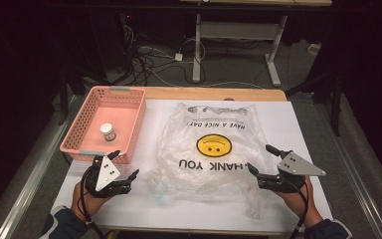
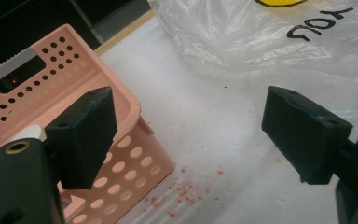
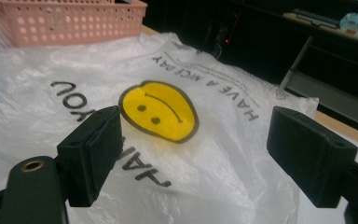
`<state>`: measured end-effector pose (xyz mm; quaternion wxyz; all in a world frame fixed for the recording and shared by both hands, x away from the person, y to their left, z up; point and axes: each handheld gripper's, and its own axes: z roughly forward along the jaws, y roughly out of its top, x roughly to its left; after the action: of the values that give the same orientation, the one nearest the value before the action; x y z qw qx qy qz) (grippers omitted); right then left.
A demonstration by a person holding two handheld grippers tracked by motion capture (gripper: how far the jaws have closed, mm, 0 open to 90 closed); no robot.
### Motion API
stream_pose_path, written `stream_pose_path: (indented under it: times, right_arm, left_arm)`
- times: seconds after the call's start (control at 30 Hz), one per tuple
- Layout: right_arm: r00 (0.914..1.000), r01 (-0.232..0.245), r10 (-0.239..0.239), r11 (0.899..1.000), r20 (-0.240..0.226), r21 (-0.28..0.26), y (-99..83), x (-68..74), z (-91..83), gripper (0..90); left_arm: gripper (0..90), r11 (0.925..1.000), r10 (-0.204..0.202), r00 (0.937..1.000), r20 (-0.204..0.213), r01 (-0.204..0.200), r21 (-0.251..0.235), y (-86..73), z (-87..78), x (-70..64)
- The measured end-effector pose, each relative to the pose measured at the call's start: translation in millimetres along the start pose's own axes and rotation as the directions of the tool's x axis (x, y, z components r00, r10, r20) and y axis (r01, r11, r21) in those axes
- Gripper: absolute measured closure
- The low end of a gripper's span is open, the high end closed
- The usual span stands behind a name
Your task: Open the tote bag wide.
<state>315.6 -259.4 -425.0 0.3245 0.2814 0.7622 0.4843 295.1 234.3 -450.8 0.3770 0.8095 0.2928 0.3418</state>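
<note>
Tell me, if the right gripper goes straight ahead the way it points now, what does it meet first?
Most likely the plastic bag. The right gripper stands open and aims over the bag's yellow smiley face; nothing lies between, though its height above the bag is unclear.

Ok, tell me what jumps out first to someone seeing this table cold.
The clear plastic bag with its yellow smiley face lies crumpled across the middle of the white table. At the far left corner sits a pink perforated basket holding one small white-capped jar. The left gripper by the basket and the right gripper at the bag's edge both stand open.
</note>
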Motion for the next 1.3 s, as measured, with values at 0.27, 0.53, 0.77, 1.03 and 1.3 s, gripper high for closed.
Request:
stream_pose_path:
  times: [0.27, 0.53, 0.77, 1.03, 1.3]
  right_arm:
    - [0.9993, -0.031, 0.031, 0.999, 0.023, 0.028, -3.3, -9.8, 2.1, 21.6]
    - [0.9974, -0.049, 0.046, 0.997, 0.055, 0.051, 7.3, -34.1, 15.1, 26.0]
    - [0.9926, -0.08, 0.064, 0.984, 0.104, 0.157, 23.3, -84.9, 60.2, 41.6]
    - [0.9759, -0.204, 0.16, 0.914, 0.148, 0.352, 14.2, -129.7, 131.5, 51.3]
    - [0.9548, -0.29, 0.211, 0.82, 0.209, 0.494, -13.0, -142.5, 175.6, 70.7]
  left_arm:
    - [17.6, 1.0, 0.008, 0.9999, 0.008, -0.008, 0.004, 0.6, 3.1, -1.5]
    - [17.8, 0.9999, 0.005, 1.0, 0.007, -0.005, 0.01, -2.1, 1.0, -0.5]
    - [17.9, 0.9999, -0.003, 0.9999, 0.012, 0.002, 0.015, -3.3, 2.0, 0.8]
    - [18.0, 0.9995, 0.023, 0.9992, 0.034, -0.024, 0.021, -5.7, 3.2, -3.4]
    - [18.0, 0.999, 0.037, 0.9977, 0.057, -0.039, 0.023, -6.5, 3.7, -7.5]
